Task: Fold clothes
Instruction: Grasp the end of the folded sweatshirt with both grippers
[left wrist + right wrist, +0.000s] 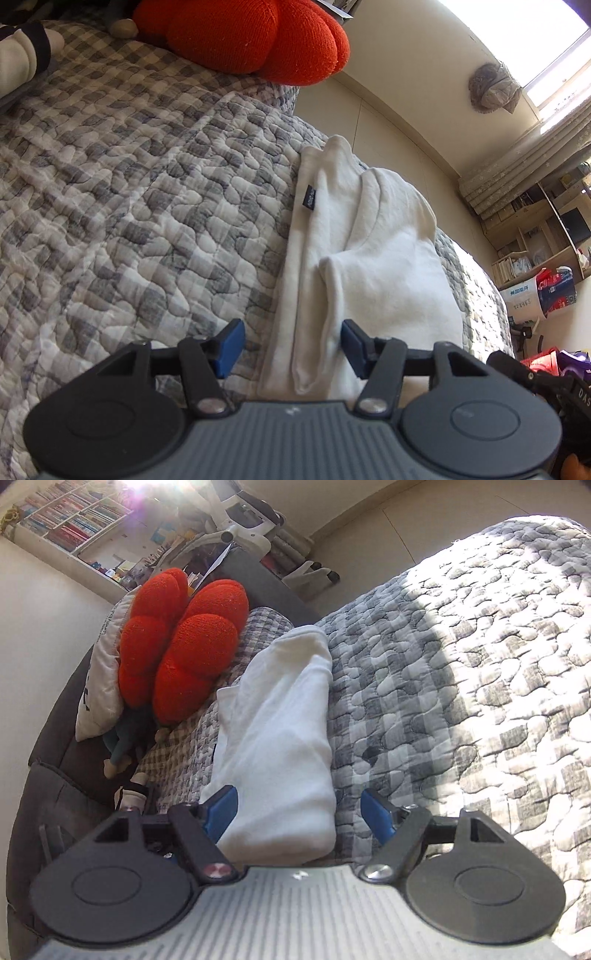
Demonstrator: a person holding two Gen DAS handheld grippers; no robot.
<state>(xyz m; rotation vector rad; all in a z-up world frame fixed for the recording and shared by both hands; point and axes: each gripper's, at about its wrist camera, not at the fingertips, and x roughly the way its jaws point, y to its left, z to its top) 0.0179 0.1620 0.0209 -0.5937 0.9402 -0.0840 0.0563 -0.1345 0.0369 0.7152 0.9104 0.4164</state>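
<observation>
A white garment lies folded into a long strip on the grey checked quilt, with a small dark label near its left edge. My left gripper is open, its blue pads either side of the garment's near end. In the right wrist view the same garment shows as a folded white bundle on the quilt. My right gripper is open, its pads straddling the bundle's near end without closing on it.
A red knitted cushion sits at the head of the bed, also in the right wrist view, next to a white pillow and soft toys. The bed edge drops to the floor on the right. Shelves stand beyond.
</observation>
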